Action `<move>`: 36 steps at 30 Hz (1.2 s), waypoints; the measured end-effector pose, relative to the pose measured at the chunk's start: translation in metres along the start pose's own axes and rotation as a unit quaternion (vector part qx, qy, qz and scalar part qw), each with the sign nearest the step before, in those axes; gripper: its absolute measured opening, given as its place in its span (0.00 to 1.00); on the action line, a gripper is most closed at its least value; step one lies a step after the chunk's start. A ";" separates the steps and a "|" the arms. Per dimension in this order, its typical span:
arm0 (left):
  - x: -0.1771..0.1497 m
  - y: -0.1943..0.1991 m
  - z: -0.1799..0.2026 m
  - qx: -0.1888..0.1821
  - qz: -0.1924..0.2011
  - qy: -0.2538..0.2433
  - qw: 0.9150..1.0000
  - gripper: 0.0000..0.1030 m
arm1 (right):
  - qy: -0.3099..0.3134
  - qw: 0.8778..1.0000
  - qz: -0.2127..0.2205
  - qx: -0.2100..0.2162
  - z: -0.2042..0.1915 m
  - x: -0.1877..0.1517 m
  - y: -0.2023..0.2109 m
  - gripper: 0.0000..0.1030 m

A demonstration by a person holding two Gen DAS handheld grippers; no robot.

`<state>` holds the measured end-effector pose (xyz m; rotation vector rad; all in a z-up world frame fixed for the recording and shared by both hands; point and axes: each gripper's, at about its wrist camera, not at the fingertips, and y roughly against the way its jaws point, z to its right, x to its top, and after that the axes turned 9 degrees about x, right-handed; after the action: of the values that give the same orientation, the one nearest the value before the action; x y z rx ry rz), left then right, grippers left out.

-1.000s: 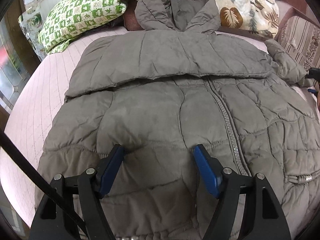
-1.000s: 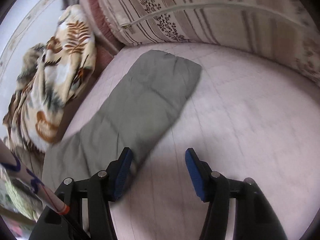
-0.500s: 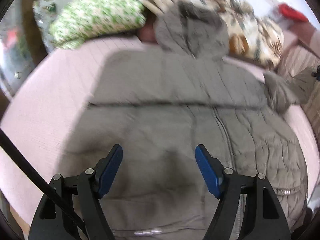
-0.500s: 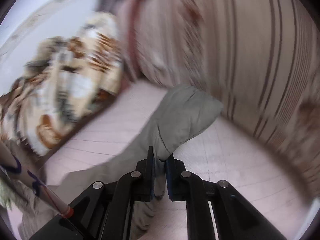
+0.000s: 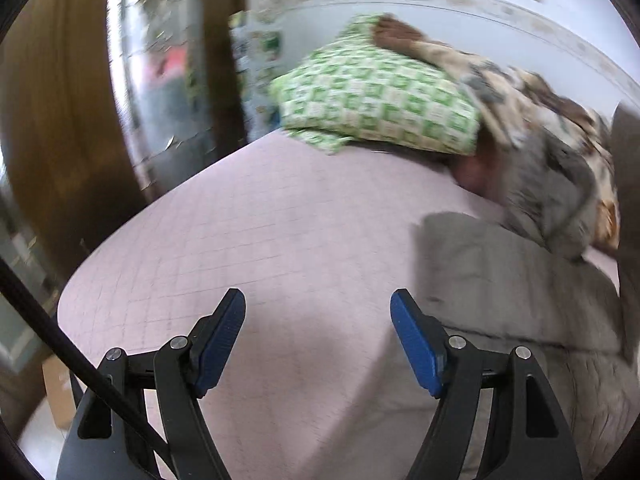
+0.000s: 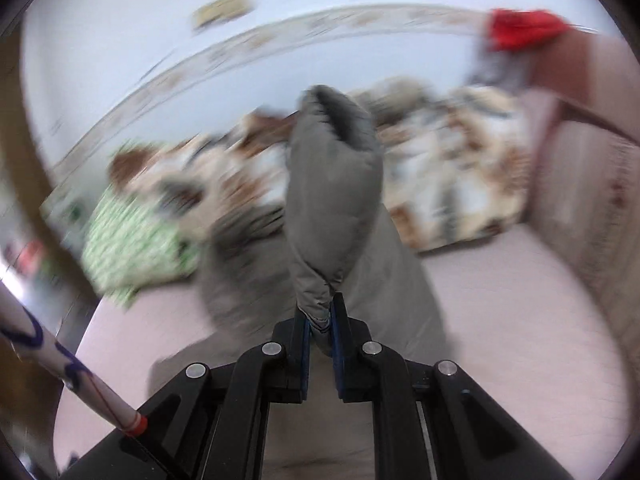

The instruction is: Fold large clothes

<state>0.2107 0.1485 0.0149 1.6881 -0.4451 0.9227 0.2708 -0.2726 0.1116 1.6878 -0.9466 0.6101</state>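
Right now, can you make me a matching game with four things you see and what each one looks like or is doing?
Things:
1. left gripper
2. right gripper
3. pillow
4. bed sheet

Descriptions:
A. green and white checks
B. pale pink
C. open, holding nothing
D. shut on the grey jacket sleeve

Pairs: 1-C, 2-D, 3-A, 4-B

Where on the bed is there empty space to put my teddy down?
The bare pink sheet in front of the open left gripper, between the green pillow and the grey jacket, is free. The head end is crowded with the pillow and a leafy blanket. The right gripper holds the jacket's sleeve up.
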 end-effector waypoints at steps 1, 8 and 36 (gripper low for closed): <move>0.003 -0.006 -0.008 0.001 -0.009 0.013 1.000 0.72 | 0.008 1.000 -0.012 0.010 -0.013 -0.008 -0.013 0.10; 0.008 -0.031 -0.039 0.008 -0.050 0.061 0.997 0.72 | 0.068 0.989 -0.128 0.036 -0.097 -0.098 -0.135 0.10; -0.004 -0.048 0.029 -0.008 -0.068 -0.036 0.997 0.72 | 0.051 0.976 -0.208 0.030 -0.079 -0.143 -0.215 0.30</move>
<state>0.2517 0.1357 -0.0215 1.7194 -0.3781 0.7597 0.3741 -0.1283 -0.0917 1.8198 -0.4826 0.4408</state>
